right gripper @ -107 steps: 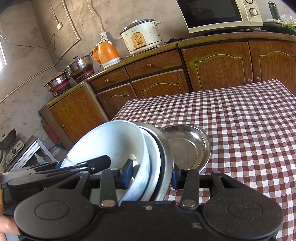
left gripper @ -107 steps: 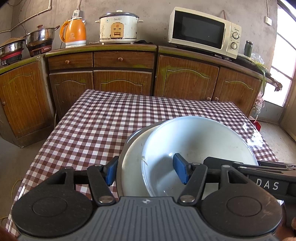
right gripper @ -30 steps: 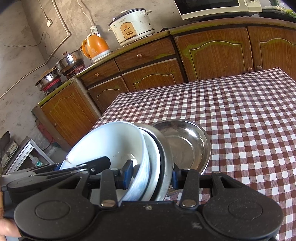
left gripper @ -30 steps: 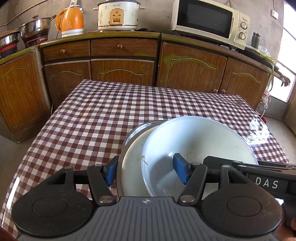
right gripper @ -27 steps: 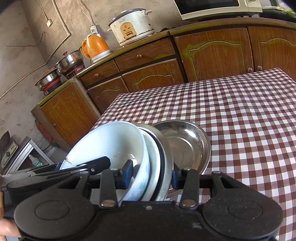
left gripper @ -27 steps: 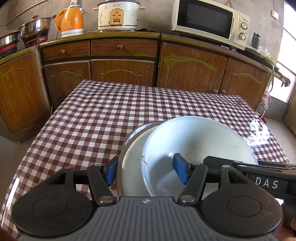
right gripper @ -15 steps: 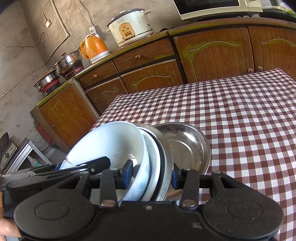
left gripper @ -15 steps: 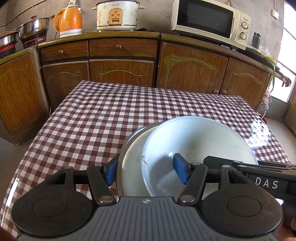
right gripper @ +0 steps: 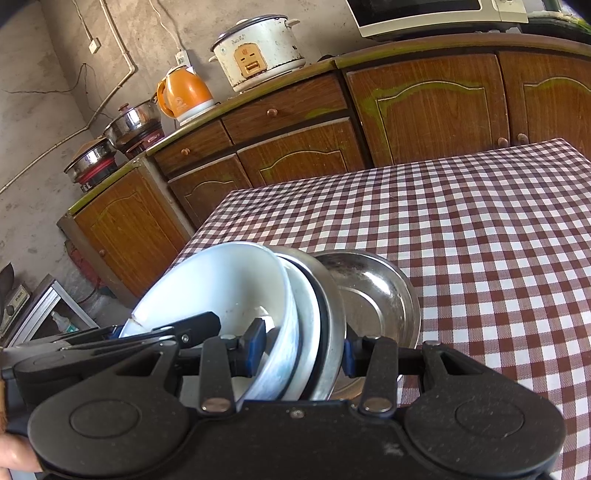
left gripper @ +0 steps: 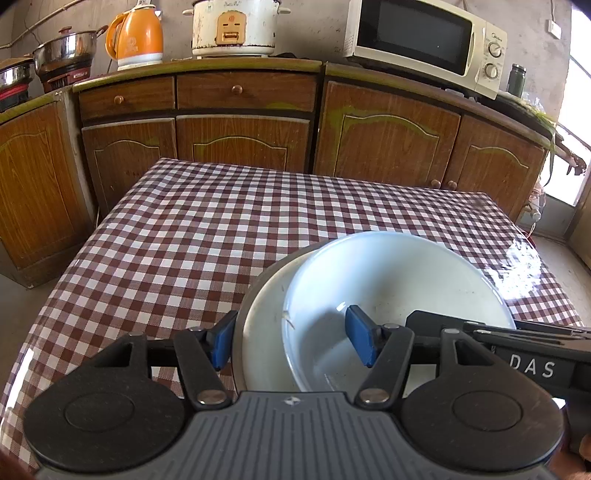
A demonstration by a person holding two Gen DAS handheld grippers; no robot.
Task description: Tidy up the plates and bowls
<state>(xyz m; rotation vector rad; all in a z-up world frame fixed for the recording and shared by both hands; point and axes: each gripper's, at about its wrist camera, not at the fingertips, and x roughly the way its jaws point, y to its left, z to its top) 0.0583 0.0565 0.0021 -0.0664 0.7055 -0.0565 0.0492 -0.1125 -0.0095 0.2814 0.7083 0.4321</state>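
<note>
I have the left hand-held gripper (left gripper: 291,341) and the right hand-held gripper (right gripper: 301,350) each pinching the stack's near rim, sharing its weight above the table (left gripper: 192,236). Count: one white bowl (right gripper: 221,284), two plates under it (right gripper: 325,317), one steel dish (right gripper: 373,291) outermost.

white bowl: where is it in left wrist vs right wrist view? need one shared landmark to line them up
Left wrist: white bowl lower centre-right, seen from above, nested in the dish stack clamped by the left tongs.
Right wrist: white bowl lower left of centre, seen edge-on, leftmost dish in the right tongs.
Shared landmark: orange kettle on the counter, beside the rice cooker.
</note>
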